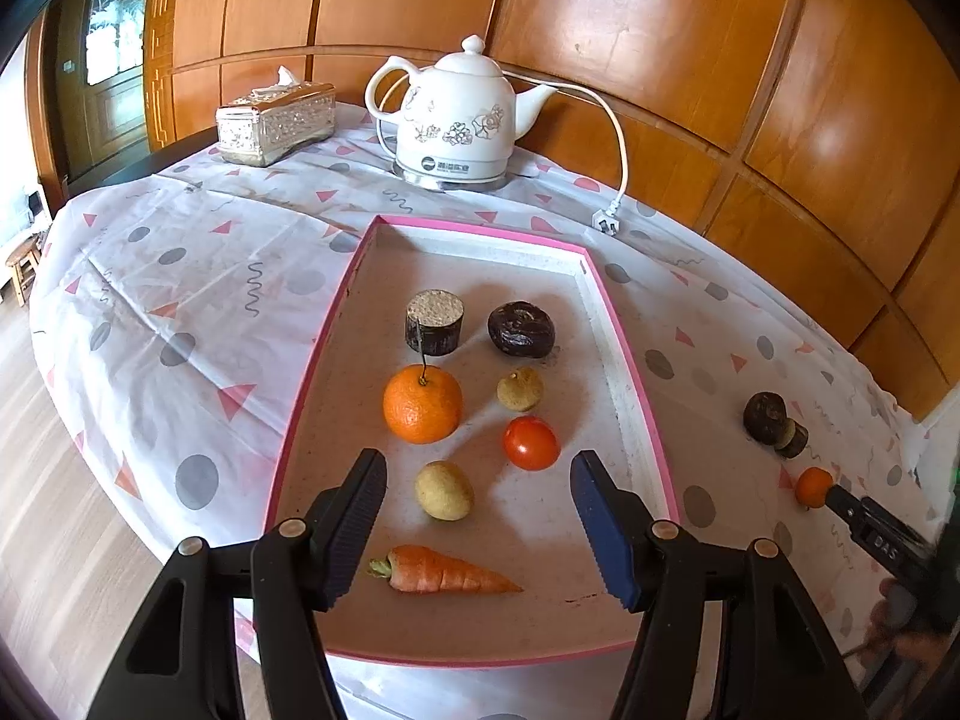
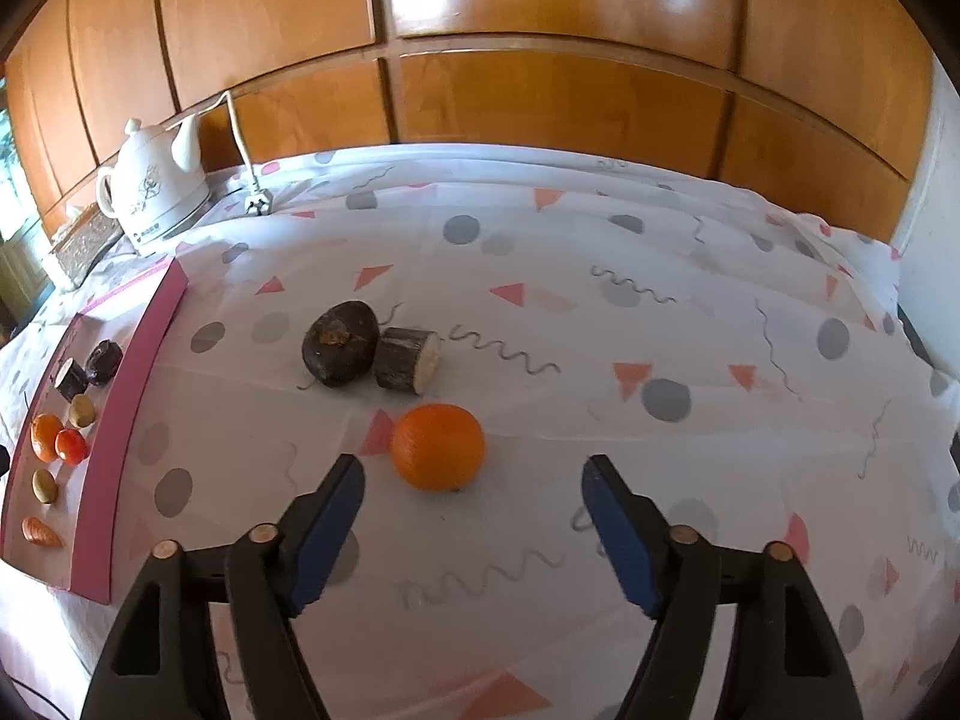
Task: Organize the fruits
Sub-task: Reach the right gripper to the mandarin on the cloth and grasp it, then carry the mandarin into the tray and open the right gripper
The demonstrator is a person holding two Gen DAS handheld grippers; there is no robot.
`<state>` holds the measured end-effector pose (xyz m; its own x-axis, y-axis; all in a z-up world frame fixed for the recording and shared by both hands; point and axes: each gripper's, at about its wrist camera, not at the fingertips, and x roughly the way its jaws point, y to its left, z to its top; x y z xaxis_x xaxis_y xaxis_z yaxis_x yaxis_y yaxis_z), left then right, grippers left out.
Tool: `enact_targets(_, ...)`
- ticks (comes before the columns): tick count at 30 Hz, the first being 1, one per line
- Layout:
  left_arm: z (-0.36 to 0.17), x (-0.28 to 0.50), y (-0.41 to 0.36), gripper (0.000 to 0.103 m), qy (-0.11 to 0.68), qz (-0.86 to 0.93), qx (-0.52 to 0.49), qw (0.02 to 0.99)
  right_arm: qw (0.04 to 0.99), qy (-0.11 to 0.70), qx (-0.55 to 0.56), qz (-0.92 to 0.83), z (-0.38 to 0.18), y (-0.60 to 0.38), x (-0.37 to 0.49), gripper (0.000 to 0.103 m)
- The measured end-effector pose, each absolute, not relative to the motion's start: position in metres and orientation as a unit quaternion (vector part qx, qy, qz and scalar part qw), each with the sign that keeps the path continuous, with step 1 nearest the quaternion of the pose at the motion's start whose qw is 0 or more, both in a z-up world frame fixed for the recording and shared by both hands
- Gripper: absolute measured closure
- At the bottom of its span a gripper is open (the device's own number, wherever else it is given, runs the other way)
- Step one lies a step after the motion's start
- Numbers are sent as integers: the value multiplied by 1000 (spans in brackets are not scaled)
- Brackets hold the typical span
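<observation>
A pink-rimmed tray (image 1: 600, 288) holds a sugarcane stub (image 1: 433, 321), a dark water chestnut (image 1: 521, 329), a stemmed orange (image 1: 422, 403), a small tan fruit (image 1: 519, 389), a tomato (image 1: 531, 443), a yellowish fruit (image 1: 444, 490) and a carrot (image 1: 447, 570). My left gripper (image 1: 480, 459) hangs open over the tray's near half, holding nothing. On the tablecloth to the right, a second orange (image 2: 438, 447) lies just ahead of my open right gripper (image 2: 474, 465), nearer its left finger and not pressed. Beyond it lie a water chestnut (image 2: 341, 351) and a sugarcane stub (image 2: 408, 367).
A white kettle (image 1: 456, 120) with cord and plug (image 1: 606, 222) and a silver tissue box (image 1: 276, 123) stand at the table's back. Wood panelling rises behind the table. The table edge drops to the floor on the left.
</observation>
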<state>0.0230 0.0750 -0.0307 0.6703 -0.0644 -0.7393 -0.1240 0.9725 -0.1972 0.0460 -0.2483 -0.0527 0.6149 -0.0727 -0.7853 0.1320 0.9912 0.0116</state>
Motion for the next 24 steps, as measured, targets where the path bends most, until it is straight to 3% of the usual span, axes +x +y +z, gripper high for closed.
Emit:
enact_targets(13,-28,17,85,34,398,35,-123,908,884,463,8,-61,-70,-242,72,33)
enact_targets(19,-26,15,89,33,394,45,-126,909,883,468,8,-42,-75,-240,73,60)
enact_targets(24,-25,14,93,32,393,49,-131,909,884,466,10,-30,-72,-235,68,62)
